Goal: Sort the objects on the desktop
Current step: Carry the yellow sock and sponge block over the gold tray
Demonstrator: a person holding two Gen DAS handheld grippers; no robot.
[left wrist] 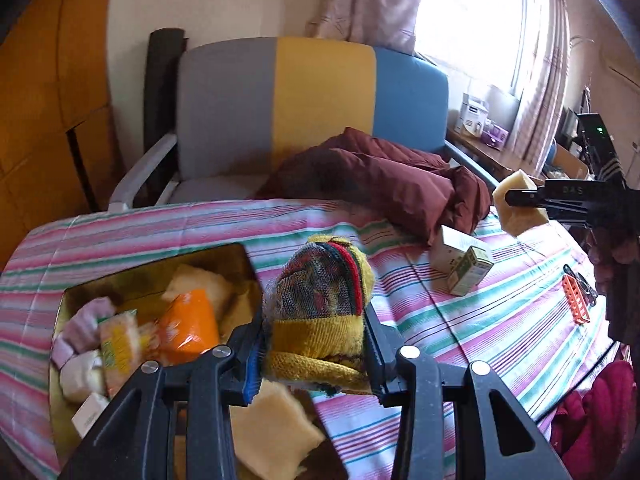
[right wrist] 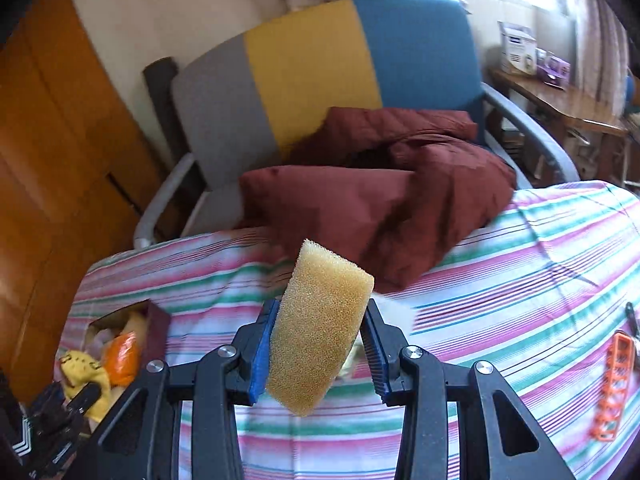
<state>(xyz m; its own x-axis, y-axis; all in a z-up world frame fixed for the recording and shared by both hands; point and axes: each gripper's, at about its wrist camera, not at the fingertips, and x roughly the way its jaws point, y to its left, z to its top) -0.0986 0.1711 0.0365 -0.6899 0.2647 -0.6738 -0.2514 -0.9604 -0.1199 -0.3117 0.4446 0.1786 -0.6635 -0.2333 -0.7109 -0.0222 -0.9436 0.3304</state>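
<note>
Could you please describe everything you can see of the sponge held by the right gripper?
The sponge is a tan, coarse-pored foam block with a rounded top edge. It is tilted, gripped between the jaws of the right gripper, lifted clear of the striped cloth. Nothing else touches it.

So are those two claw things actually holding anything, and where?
Yes. The left gripper clamps a knitted sock bundle near its yellow cuff; the right gripper pinches a sponge across its flat sides.

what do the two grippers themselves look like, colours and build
Both look alike: the left gripper and right gripper have matte black linkage arms with round silver pivot pins, and ribbed finger pads edged in blue. No cables or sleeves show.
</note>
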